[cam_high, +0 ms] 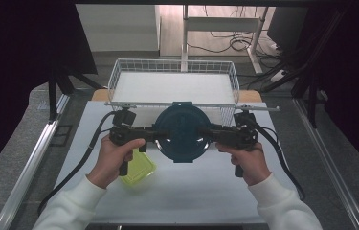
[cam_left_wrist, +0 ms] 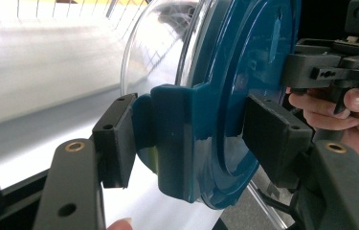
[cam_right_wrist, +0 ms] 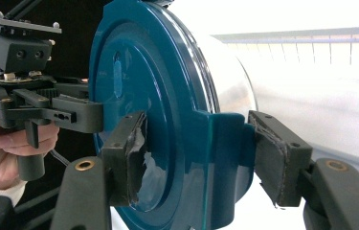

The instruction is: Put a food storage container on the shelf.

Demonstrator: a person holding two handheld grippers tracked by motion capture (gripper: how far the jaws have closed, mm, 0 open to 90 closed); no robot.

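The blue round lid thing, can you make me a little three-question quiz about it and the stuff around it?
1. True or false: both tools grip the blue lid.
2. What lies under the left hand? A) yellow-green container B) red cup C) spoon
3. Fill in: behind the lid stands a white wire ____.

Key:
1. True: the left tool and right tool clamp its opposite side tabs.
2. A, the yellow-green container.
3. basket.
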